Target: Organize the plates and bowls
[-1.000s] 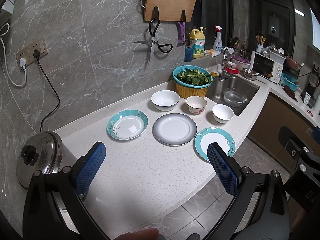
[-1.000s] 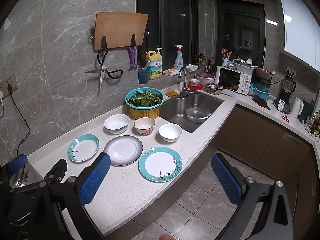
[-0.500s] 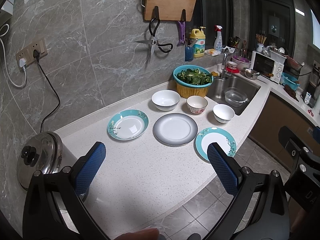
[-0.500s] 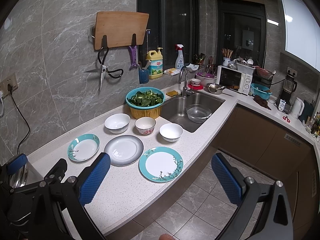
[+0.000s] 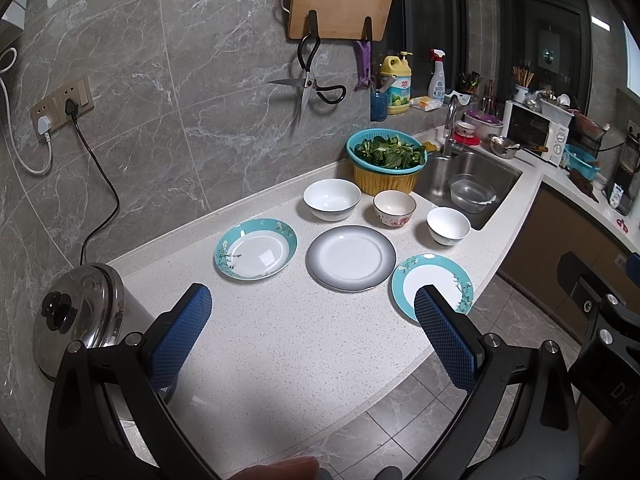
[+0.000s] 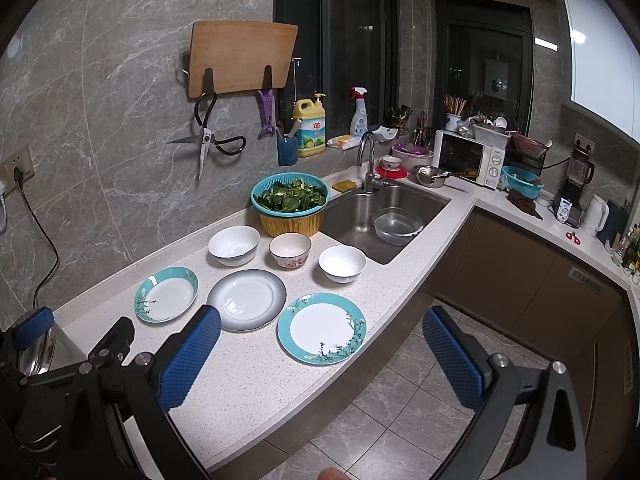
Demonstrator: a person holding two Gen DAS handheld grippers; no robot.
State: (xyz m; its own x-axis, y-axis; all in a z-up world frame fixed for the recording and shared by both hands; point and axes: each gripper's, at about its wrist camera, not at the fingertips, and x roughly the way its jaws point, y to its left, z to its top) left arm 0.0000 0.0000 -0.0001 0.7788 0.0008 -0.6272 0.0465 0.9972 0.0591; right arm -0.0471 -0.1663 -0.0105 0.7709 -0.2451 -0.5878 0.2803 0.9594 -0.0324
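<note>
Left hand-held gripper (image 5: 312,324) hangs wide open and empty above the tabletop (image 5: 280,344); right hand-held gripper (image 6: 320,352) gapes too, holding nothing. Beyond them, three plates (image 5: 351,257) in a row, then three bowls (image 5: 332,199), well apart from both.

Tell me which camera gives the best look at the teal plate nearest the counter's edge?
The right wrist view: the teal plate lies whole and unblocked between the open right claw's fingers. In the left wrist view, that plate is partly hidden behind a finger of the left claw.
</note>
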